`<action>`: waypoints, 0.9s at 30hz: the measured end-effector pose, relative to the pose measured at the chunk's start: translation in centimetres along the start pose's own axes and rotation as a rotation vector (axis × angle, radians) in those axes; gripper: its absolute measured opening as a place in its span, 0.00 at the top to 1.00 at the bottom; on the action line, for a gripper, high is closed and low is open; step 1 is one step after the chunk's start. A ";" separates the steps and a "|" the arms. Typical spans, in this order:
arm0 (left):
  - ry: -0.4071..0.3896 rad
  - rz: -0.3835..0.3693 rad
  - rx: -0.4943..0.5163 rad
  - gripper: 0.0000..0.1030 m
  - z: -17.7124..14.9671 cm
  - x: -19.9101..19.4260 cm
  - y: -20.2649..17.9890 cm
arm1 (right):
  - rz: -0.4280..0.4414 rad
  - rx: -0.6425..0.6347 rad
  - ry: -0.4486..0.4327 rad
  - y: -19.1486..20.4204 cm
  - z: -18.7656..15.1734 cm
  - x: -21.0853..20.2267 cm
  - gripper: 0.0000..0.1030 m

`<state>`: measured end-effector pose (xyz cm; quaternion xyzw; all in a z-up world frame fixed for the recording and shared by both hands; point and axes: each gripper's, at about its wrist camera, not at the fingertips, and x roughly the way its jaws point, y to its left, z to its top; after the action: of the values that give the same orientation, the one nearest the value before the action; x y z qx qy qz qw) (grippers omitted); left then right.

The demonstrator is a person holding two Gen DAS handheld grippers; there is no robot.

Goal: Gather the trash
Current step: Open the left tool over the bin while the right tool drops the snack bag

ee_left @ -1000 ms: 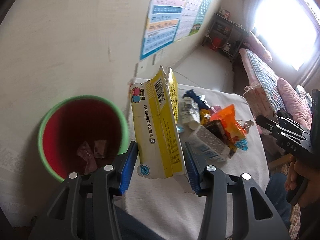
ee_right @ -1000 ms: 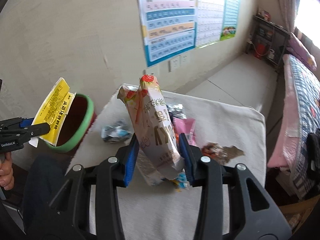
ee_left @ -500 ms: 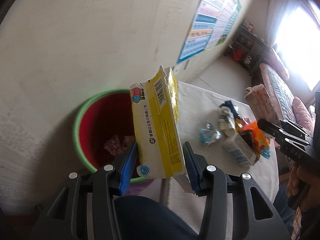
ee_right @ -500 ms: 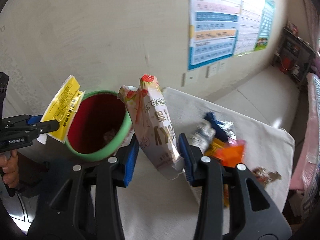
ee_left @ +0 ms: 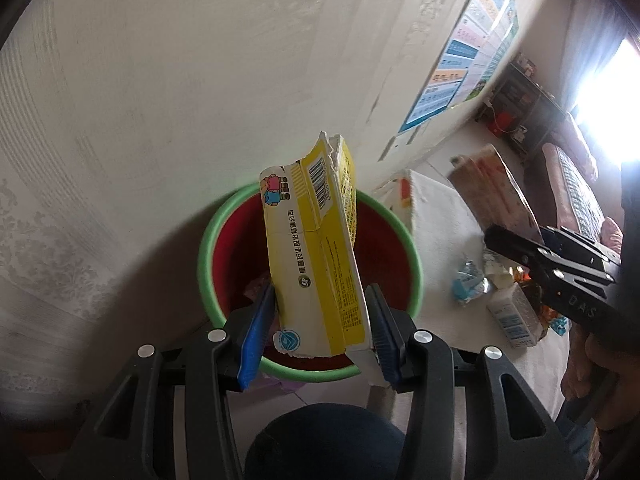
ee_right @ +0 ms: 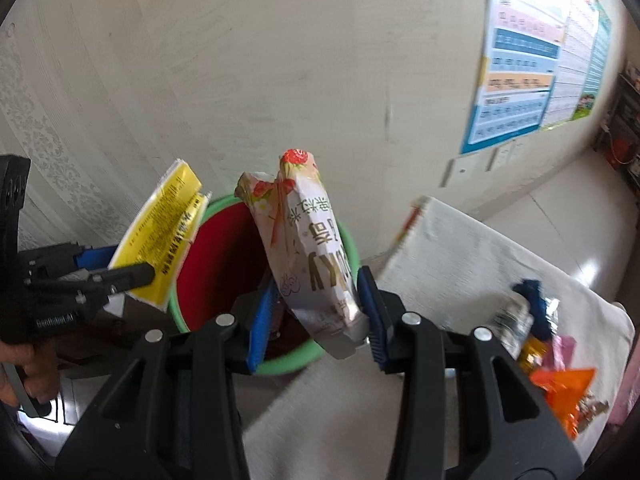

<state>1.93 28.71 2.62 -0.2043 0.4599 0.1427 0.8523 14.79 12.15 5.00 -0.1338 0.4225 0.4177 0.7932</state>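
Observation:
My left gripper [ee_left: 318,330] is shut on a torn yellow carton [ee_left: 316,256], held upright over the red bin with a green rim [ee_left: 208,240]. A few wrappers lie at the bin's bottom. In the right wrist view my right gripper [ee_right: 316,320] is shut on a pale snack bag [ee_right: 308,256] printed with red flowers, and it hangs above the same bin [ee_right: 224,248]. The left gripper with the yellow carton [ee_right: 160,240] shows there at the left. The right gripper's black body [ee_left: 560,272] shows at the right of the left wrist view.
A white cloth-covered table [ee_right: 460,248] stands right of the bin, against the wall. Several wrappers lie on it: an orange packet [ee_right: 564,388], a blue one [ee_right: 532,304], a small white carton [ee_left: 512,316]. A dark knee [ee_left: 320,440] is below the left gripper.
Both grippers have swung left from above the table to above the bin, each still holding its piece of trash. The bin now sits directly behind both.

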 end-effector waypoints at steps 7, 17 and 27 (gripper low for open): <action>0.007 -0.002 -0.028 0.56 0.5 1.0 1.7 | 0.029 -0.021 0.026 2.0 1.5 2.8 0.61; 0.001 -0.010 -0.043 0.41 1.7 1.4 3.0 | 0.037 -0.018 0.076 2.7 2.2 5.3 0.38; -0.045 -0.007 -0.083 0.11 1.2 -0.1 3.8 | 0.007 -0.003 0.055 2.1 1.2 3.8 0.15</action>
<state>1.09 32.65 2.46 -0.2377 0.4335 0.1634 0.8538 15.00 16.20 3.11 -0.1448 0.4441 0.4173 0.7795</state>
